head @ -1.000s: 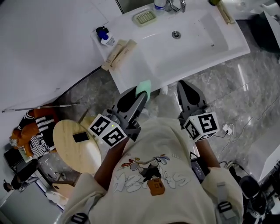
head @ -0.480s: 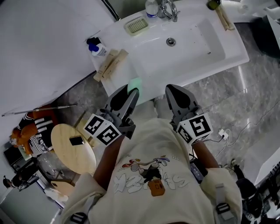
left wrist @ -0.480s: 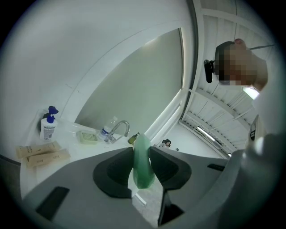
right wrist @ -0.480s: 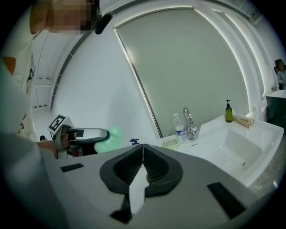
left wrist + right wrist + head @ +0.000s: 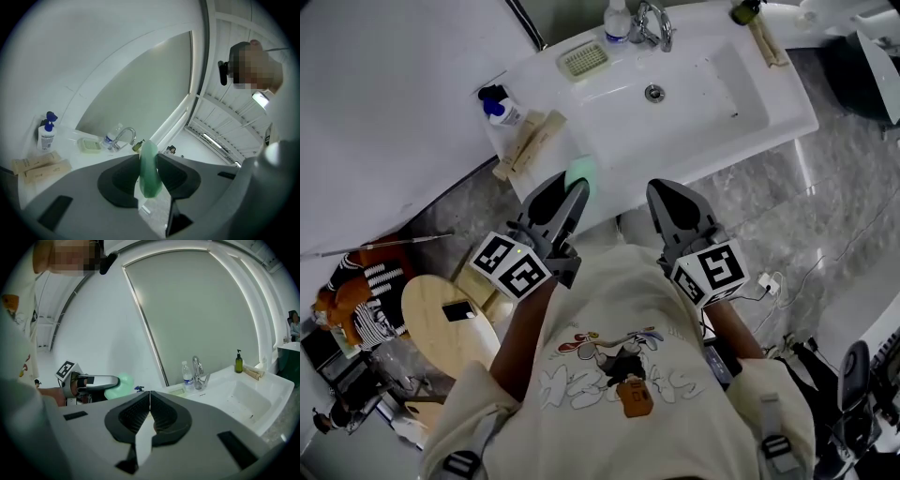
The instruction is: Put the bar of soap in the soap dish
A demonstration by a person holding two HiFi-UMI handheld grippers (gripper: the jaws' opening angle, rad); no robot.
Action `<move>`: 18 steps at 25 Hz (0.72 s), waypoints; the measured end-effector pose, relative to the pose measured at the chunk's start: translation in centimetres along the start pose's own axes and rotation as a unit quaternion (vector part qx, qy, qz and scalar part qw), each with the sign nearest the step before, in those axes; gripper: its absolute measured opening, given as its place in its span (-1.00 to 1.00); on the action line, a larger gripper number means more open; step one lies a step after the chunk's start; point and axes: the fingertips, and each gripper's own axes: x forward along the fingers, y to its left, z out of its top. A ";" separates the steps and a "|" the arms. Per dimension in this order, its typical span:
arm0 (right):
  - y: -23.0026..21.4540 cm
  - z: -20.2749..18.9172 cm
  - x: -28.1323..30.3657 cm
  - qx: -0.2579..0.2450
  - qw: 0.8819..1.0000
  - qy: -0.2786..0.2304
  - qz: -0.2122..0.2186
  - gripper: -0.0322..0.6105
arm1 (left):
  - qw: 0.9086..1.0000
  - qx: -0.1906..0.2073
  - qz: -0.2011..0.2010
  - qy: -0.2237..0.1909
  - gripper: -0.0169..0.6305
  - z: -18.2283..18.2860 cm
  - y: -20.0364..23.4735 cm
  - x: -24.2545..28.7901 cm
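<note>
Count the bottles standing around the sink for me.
3: a blue-capped pump bottle at the left end of the sink counter, a clear water bottle beside the faucet, and a dark green pump bottle at the back right. More may sit beyond the frame's top edge.

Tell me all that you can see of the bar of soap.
The bar of soap is pale green and smooth, with rounded edges. It stands on edge, clamped between the jaws of the left gripper, its end sticking out past them. Nothing else touches it. It is held in the air by the basin's front edge, not yet at the soap dish.
</note>
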 end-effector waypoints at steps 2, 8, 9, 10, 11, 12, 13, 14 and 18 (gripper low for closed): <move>0.3 -0.1 0.1 -0.002 1.000 -0.003 -0.003 -0.88 | 1.000 0.003 -0.003 0.000 -0.54 0.2 0.5 -0.1; 0.8 -1.0 1.5 -0.007 1.000 -0.007 -0.021 -0.88 | 1.000 0.022 -0.016 -0.002 -0.54 1.1 2.2 -0.4; 1.0 -1.1 1.8 -0.009 1.000 -0.008 -0.022 -0.88 | 1.000 0.023 -0.018 -0.001 -0.54 1.2 2.4 -0.5; 1.3 -1.1 2.0 -0.010 1.000 -0.009 -0.021 -0.88 | 1.000 0.023 -0.019 0.000 -0.54 1.3 2.6 -0.6; 1.5 -1.1 2.2 -0.010 1.000 -0.009 -0.020 -0.88 | 1.000 0.023 -0.019 0.002 -0.54 1.3 2.7 -0.7; 1.8 -1.1 2.3 -0.010 1.000 -0.009 -0.019 -0.88 | 1.000 0.022 -0.019 0.003 -0.54 1.3 2.7 -0.8; 2.1 -1.0 2.4 -0.011 1.000 -0.008 -0.017 -0.88 | 1.000 0.022 -0.019 0.005 -0.54 1.3 2.8 -0.9; 2.2 -1.0 2.5 -0.012 1.000 -0.008 -0.016 -0.88 | 1.000 0.022 -0.019 0.006 -0.54 1.3 2.9 -0.9; 2.2 -1.0 3.2 -0.011 1.000 -0.007 -0.017 -0.88 | 0.999 0.023 -0.018 0.013 -0.54 1.3 3.8 -0.7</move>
